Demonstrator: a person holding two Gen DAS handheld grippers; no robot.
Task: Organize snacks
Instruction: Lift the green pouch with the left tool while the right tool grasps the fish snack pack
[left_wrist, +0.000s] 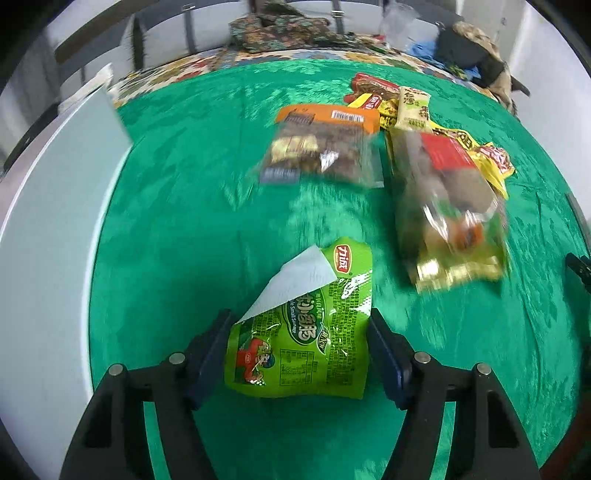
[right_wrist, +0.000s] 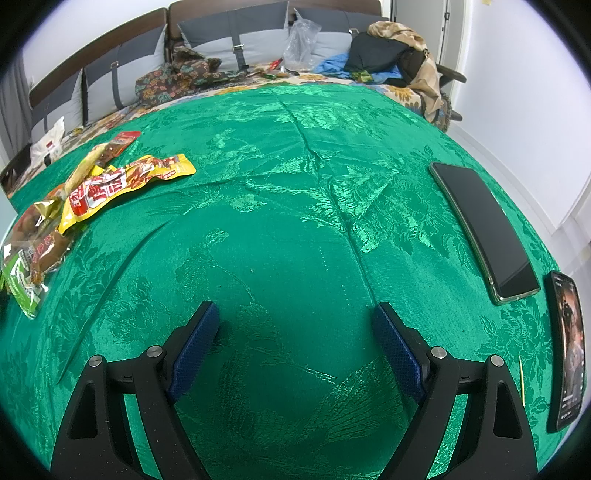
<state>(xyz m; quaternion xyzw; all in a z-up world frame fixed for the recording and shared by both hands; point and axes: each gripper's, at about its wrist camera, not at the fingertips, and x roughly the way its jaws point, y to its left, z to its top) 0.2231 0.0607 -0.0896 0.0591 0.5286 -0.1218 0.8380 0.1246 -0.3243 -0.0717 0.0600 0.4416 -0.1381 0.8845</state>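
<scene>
White walls (right_wrist: 517, 92), grey-cushioned sofa (right_wrist: 240, 40)

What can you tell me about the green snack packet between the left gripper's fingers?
The green snack packet is a glossy, crinkled plastic pouch, bright lime green with Chinese lettering, a red logo near its top and a cartoon figure lower down. One top corner is folded over, showing a pale inner side. It sits tilted between the fingers of the left gripper, whose blue pads press its two side edges. Beneath it lies the green cloth, apart from the other snacks.
</scene>
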